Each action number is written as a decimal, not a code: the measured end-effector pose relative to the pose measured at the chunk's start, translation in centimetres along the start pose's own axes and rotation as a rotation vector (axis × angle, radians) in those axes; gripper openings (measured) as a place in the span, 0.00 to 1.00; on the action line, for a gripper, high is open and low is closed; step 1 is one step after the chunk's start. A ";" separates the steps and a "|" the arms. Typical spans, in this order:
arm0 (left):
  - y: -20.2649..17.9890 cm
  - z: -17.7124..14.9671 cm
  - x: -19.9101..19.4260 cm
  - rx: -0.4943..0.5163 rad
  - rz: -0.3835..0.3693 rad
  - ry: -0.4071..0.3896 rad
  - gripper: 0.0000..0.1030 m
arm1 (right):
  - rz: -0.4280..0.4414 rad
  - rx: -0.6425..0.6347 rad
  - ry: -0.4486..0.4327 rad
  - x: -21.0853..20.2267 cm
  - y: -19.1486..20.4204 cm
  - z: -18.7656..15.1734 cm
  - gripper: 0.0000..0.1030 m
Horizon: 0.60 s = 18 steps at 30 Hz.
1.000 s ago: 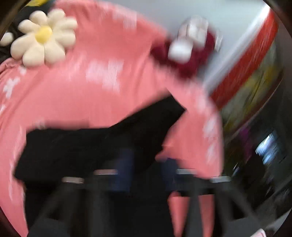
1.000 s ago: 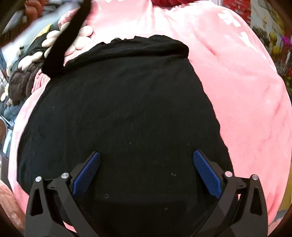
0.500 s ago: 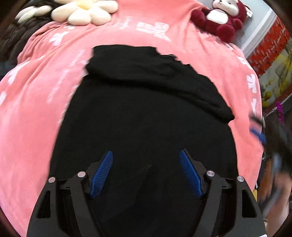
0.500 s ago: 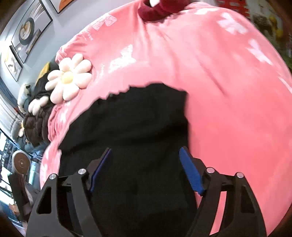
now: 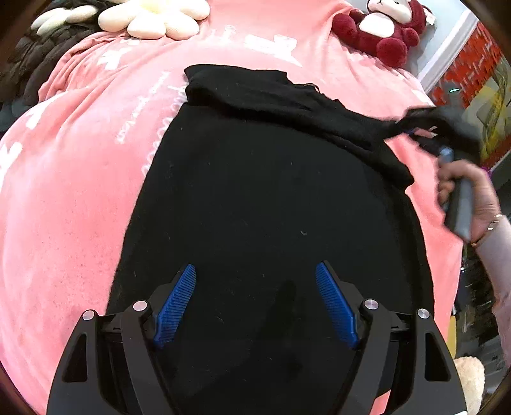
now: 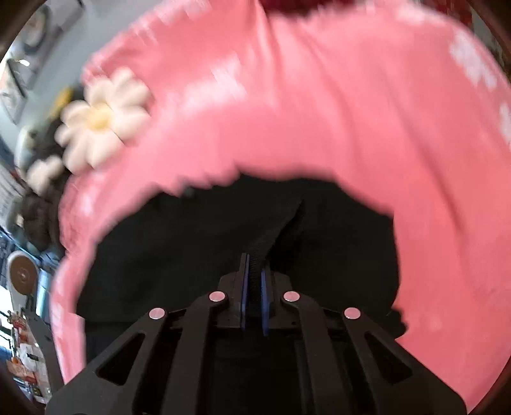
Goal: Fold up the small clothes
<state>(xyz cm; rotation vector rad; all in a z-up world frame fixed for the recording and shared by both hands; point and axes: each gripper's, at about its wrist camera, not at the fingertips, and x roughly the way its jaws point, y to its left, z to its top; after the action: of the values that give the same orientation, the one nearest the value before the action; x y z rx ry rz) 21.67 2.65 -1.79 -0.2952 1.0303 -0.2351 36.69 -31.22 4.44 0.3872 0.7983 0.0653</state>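
A black garment lies spread on a pink blanket, its far edge folded over in a band. My left gripper hovers over the garment's near part. Its jaws are opening, and the cloth lies below the blue pads, not pinched. In the right wrist view my right gripper is shut on a fold of the black garment and holds it raised. The left wrist view shows that right gripper, blurred, pulling the garment's right corner, with a person's hand behind it.
A daisy-shaped cushion and a dark red plush bear sit at the blanket's far edge. Dark quilted cloth lies at far left. A cream plush shows at bottom right. A red brick-pattern wall stands at right.
My right gripper went from wide open to shut on the garment's edge and rose with it. My left gripper came down over the garment and spread its jaws a little wider.
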 end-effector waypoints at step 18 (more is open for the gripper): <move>2.0 12.3 3.9 -0.223 -0.108 -0.056 0.75 | -0.116 -0.005 0.204 5.1 -5.7 -3.1 0.15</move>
<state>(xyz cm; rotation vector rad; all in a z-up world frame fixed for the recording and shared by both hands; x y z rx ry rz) 34.38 4.85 0.24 -0.5577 0.9871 -0.2080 37.58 -34.54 -3.10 0.3321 1.0205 -0.0018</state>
